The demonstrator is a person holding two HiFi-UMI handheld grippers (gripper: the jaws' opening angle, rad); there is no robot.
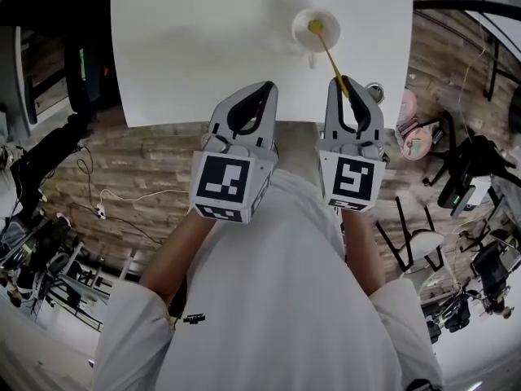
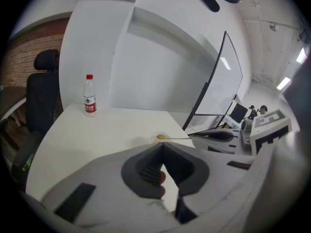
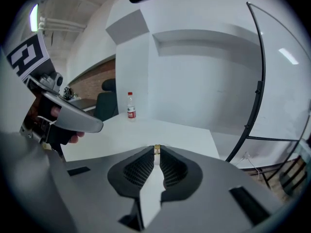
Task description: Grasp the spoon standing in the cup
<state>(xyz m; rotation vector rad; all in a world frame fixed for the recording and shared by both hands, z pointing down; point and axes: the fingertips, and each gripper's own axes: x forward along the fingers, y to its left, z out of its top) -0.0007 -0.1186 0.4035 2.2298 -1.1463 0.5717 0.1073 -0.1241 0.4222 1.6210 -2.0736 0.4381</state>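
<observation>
My left gripper [image 2: 163,145] has its smooth grey plastic fingers [image 2: 102,178] pressed tip to tip with nothing between them. Their inner faces are dark ribbed pads [image 2: 146,168] that bow out into an oval loop behind the tips. My right gripper [image 3: 156,150] is clamped on the spoon [image 1: 330,54]: a sliver of its gold-coloured handle shows pinched right at the tips, between the same meshed black lining. Each gripper carries a white cube [image 1: 225,182] with black square markers, low in the head view.

From my right fingertips the thin, straight handle slants up and left in the head view. It ends in a small rounded bowl at the mouth of the cup [image 1: 316,29], a round white one near the top of the frame. Whether the bowl rests inside, I cannot tell.

The counter [image 1: 203,47] is smooth, matt white. At the left of the left gripper view a clear plastic bottle [image 2: 89,95] with a red cap and red label stands on it. A black padded chair [image 2: 41,98] stands beyond the edge.
</observation>
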